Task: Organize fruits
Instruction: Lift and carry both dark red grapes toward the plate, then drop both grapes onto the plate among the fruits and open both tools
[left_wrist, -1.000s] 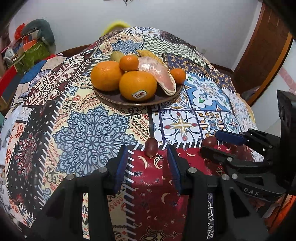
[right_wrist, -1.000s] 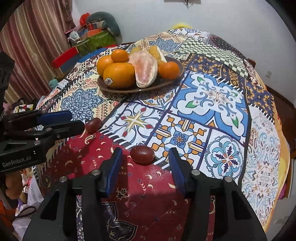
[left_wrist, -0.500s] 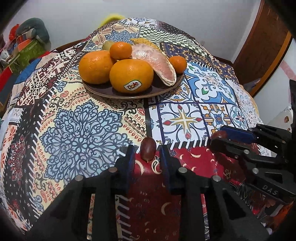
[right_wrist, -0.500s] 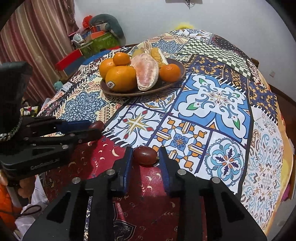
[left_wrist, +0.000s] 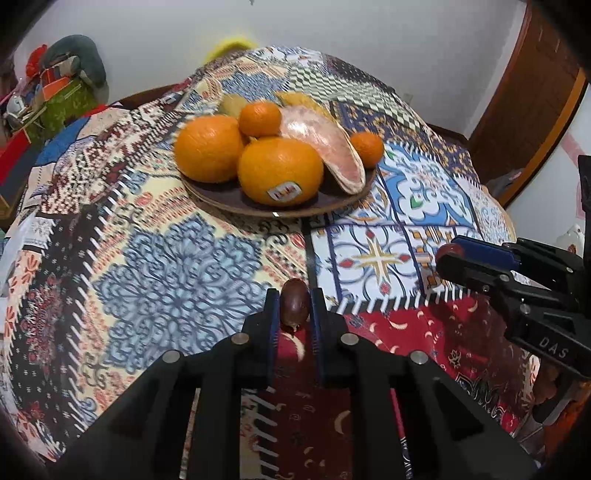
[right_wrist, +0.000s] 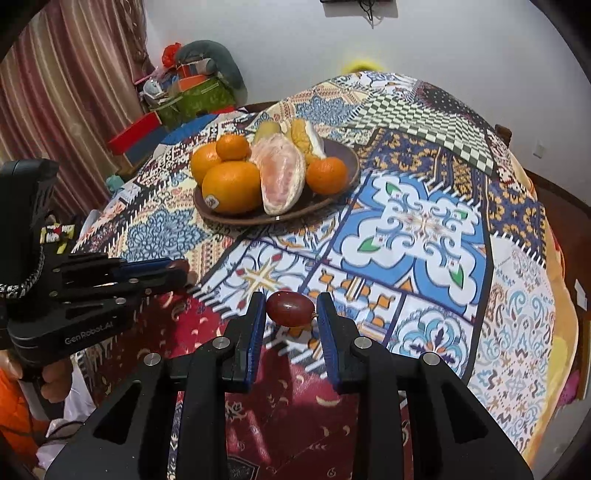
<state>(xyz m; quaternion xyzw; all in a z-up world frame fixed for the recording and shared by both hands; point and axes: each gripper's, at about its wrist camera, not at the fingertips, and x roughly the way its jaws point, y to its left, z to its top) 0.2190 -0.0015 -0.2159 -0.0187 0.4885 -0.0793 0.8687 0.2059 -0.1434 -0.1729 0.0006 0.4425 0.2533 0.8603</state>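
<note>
My left gripper (left_wrist: 294, 308) is shut on a small dark red fruit (left_wrist: 294, 303) and holds it just above the patchwork tablecloth. My right gripper (right_wrist: 290, 308) is shut on a second dark red fruit (right_wrist: 291, 302), also lifted off the cloth. Each gripper shows in the other's view, the right one (left_wrist: 448, 258) at right, the left one (right_wrist: 177, 269) at left. A brown plate (left_wrist: 221, 197) farther back holds oranges (left_wrist: 280, 170), small mandarins (left_wrist: 259, 119) and a peeled pomelo piece (left_wrist: 328, 142); it also shows in the right wrist view (right_wrist: 343, 155).
The round table's patchwork cloth (right_wrist: 424, 229) falls away at the right edge. Boxes and a cushion (right_wrist: 192, 88) are piled by the curtain at the back left. A wooden door frame (left_wrist: 535, 99) stands at the right.
Both grippers closed on the dark red fruits, which lay on the cloth between open fingers a second ago, and have lifted them a little.
</note>
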